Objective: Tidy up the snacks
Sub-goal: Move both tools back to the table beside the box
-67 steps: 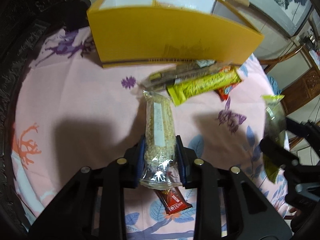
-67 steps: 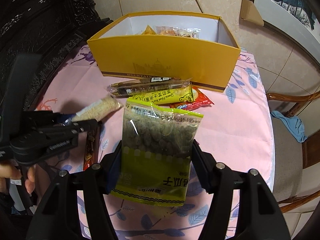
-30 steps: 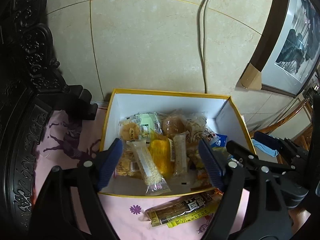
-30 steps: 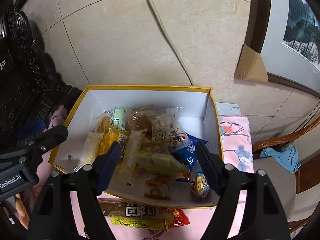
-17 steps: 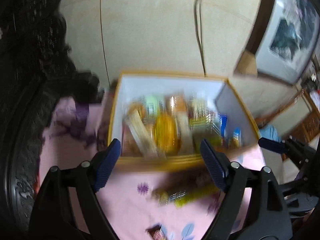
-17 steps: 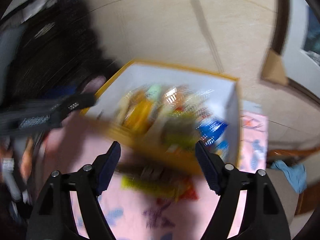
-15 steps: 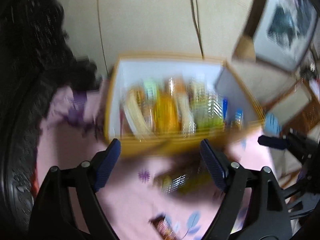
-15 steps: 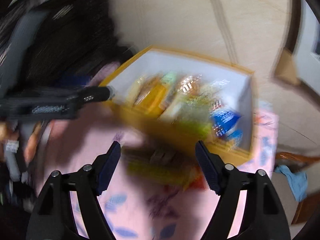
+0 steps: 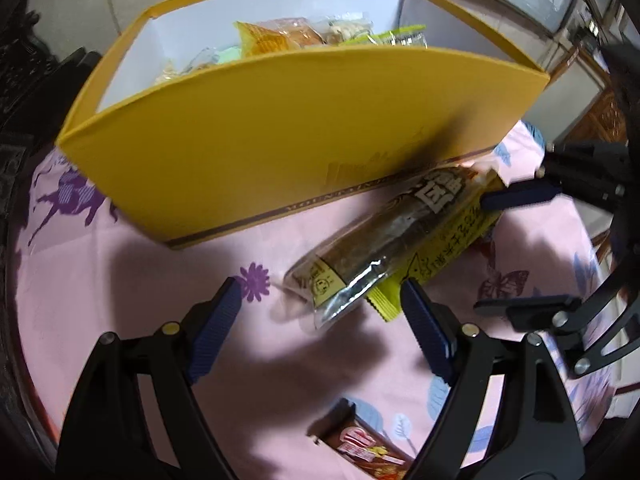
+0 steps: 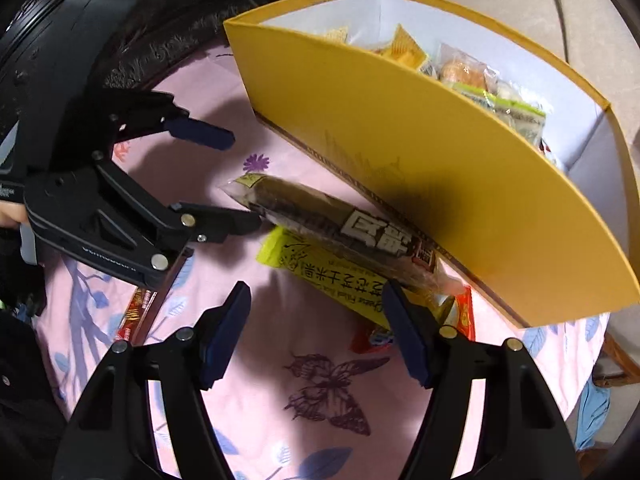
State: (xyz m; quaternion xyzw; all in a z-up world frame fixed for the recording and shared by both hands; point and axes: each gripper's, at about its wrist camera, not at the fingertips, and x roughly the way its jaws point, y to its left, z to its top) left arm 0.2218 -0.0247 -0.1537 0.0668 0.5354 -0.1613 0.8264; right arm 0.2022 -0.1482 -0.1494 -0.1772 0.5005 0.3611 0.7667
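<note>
A yellow box [image 9: 280,128] [image 10: 420,152] holds several snack packets. In front of it on the pink cloth lie a long dark brown bar [image 9: 384,236] [image 10: 340,224] over a yellow-green bar [image 9: 444,248] [image 10: 332,272], with a red packet [image 10: 464,312] under them. My left gripper [image 9: 320,328] is open and empty, its jaws either side of the brown bar's near end. My right gripper [image 10: 316,324] is open and empty over the yellow-green bar. Each gripper shows in the other's view, the right one [image 9: 520,248] and the left one [image 10: 224,172].
A small red-brown chocolate bar [image 9: 360,448] [image 10: 136,312] lies near the table's front. Dark carved wooden furniture [image 10: 140,12] stands at the left. A wooden chair with a blue cloth [image 10: 596,400] stands at the right.
Both grippers let go of their packets into the box and have come down from above it to the bars on the cloth in front of it. Both are open now.
</note>
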